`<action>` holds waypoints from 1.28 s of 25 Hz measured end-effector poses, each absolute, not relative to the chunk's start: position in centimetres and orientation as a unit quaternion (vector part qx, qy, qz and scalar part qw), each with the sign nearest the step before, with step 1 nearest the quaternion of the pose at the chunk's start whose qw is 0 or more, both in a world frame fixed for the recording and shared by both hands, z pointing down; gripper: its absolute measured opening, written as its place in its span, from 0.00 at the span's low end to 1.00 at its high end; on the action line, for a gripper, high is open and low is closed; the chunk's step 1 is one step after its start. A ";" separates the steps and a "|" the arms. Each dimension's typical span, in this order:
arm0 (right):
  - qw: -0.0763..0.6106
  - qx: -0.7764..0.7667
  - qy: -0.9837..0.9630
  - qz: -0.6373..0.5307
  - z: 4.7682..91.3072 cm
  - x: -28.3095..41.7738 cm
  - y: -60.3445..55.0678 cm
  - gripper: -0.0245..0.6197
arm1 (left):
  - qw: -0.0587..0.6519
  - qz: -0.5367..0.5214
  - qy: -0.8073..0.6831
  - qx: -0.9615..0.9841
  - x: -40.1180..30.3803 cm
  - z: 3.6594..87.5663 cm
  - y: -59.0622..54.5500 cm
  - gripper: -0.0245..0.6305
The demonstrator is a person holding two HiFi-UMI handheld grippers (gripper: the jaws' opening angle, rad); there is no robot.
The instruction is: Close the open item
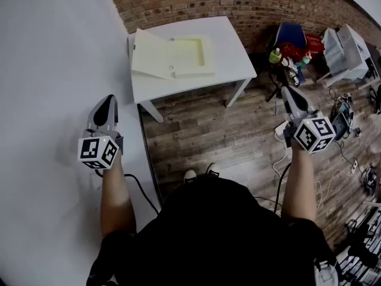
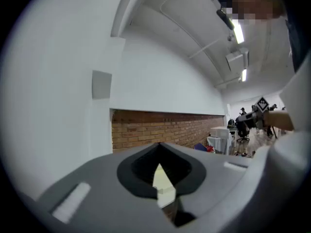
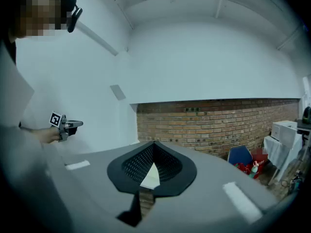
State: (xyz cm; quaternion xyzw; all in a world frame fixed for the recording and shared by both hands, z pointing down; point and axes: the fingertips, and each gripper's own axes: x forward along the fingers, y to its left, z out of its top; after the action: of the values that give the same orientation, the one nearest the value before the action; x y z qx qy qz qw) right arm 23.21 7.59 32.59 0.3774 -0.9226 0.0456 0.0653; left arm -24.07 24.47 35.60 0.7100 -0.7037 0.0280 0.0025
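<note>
Head view: one open box [image 1: 178, 57], one table [image 1: 229, 37].

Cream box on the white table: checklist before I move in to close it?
1. Flat cream cardboard box is open, with its lid lying flat to the left: ok, this is the thing to close.
2. Box rests fully on the small white table: ok.
3. Left tongs shut, nothing in them: ok.
4. Right tongs shut, nothing in them: ok.
5. Tongs within reach of the lid: not ok, both are well short of the table.
6. Which edge the lid hinges on: cannot tell from here.
</note>
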 end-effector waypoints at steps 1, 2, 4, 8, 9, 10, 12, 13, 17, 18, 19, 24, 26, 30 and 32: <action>0.066 0.376 -0.923 0.042 32.7 23.3 7.4 0.04 | 0.005 0.026 -0.706 0.708 -24.0 35.8 24.5 0.04; 0.067 0.375 -0.924 0.040 32.8 23.4 7.3 0.04 | 0.008 0.024 -0.708 0.706 -23.9 36.0 24.5 0.04; 0.067 0.371 -0.925 0.038 33.1 24.0 7.0 0.04 | 0.012 0.022 -0.710 0.704 -23.3 36.3 24.4 0.04; 0.061 0.368 -0.927 0.042 33.4 25.5 5.9 0.04 | 0.008 0.032 -0.710 0.704 -21.3 35.8 23.6 0.04; 0.058 0.366 -0.928 0.042 33.4 25.9 5.5 0.04 | 0.006 0.035 -0.710 0.703 -20.9 35.6 23.3 0.04; 0.055 0.365 -0.928 0.043 33.3 26.2 5.2 0.04 | 0.005 0.036 -0.711 0.702 -20.6 35.3 23.0 0.04; 0.046 0.364 -0.929 0.045 33.2 27.2 4.6 0.04 | 0.006 0.038 -0.713 0.700 -19.7 35.0 22.4 0.04; 0.042 0.364 -0.929 0.046 33.1 27.8 4.2 0.04 | 0.008 0.039 -0.714 0.699 -19.2 34.9 22.0 0.04; 0.035 0.360 -0.931 0.048 33.4 29.8 2.7 0.04 | 0.007 0.040 -0.717 0.696 -17.1 34.3 20.8 0.04; 0.035 0.358 -0.932 0.048 33.5 30.2 2.3 0.04 | 0.006 0.039 -0.718 0.695 -16.5 34.2 20.5 0.04; 0.036 0.356 -0.933 0.049 33.7 30.5 1.9 0.04 | 0.006 0.039 -0.718 0.694 -15.9 34.3 20.2 0.04; 0.036 0.344 -0.936 0.061 34.8 30.9 0.9 0.04 | 0.017 0.045 -0.721 0.692 -14.2 35.3 19.9 0.04; 0.041 0.340 -0.937 0.061 35.1 30.7 0.5 0.04 | 0.020 0.043 -0.725 0.687 -14.4 35.4 20.1 0.04; 0.042 0.335 -0.939 0.058 34.9 30.2 -0.4 0.04 | 0.024 0.039 -0.731 0.681 -14.9 35.9 20.1 0.04; 0.043 0.332 -0.940 0.057 34.9 30.0 -0.7 0.04 | 0.026 0.038 -0.733 0.679 -15.2 36.2 20.0 0.04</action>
State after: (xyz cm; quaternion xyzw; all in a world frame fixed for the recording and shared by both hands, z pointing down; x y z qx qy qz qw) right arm 29.98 -0.70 34.90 0.3324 -0.9404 0.0572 0.0426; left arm -15.20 19.99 36.20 0.6786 -0.7331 0.0376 0.0255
